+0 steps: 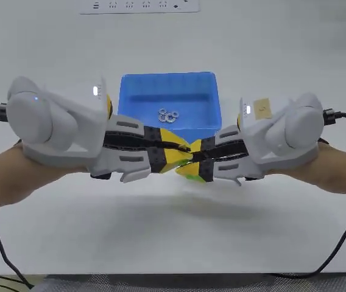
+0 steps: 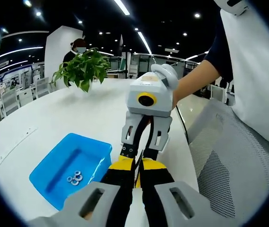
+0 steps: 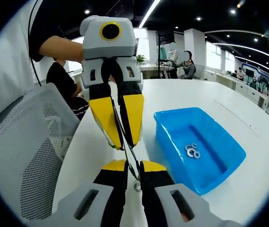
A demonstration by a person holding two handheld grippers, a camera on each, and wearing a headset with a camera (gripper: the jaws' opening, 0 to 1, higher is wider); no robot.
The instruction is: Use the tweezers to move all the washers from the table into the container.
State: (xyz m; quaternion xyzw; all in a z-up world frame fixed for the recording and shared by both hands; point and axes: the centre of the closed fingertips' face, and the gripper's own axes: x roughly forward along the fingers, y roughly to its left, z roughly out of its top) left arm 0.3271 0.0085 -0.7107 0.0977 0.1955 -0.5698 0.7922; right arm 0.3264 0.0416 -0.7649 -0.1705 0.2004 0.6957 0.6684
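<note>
Table [image 1: 173, 237]: white and broad, everything is laid out on it, and a power strip [image 1: 139, 6] is seen at its far edge in the head view.
Chair [image 3: 25, 142]: a grey mesh back is seen off the table's near side in the right gripper view.
Left gripper [image 3: 123, 142]: it is held nose to nose with the other one in front of the container. Its yellow-tipped jaws are drawn in to a narrow wedge and are clamped on the tweezers.
Right gripper [image 3: 134, 168]: it is pointed straight back at the left one, tips almost meeting. Its jaws are set narrow, with the tweezers' thin end running into the slit between them. Whether anything is pinched there cannot be told.
Container [image 1: 133, 97]: a blue tub is stood on the table just beyond the meeting jaws, open side up.
Plant [image 2: 82, 68]: green leaves are seen well back on the far tabletop in the left gripper view.
Tweezers [image 3: 130, 158]: a slim metal pair is carried lengthwise between the left jaws and is stretched across to the right jaws.
Washers [image 1: 169, 115]: a small cluster is gathered on the container floor, near its middle and touching one another.
Ring [image 3: 137, 187]: a tiny metal loop is spotted at the tweezers' tip, between the right jaws. Whether it is held or lying on the table cannot be made out.
</note>
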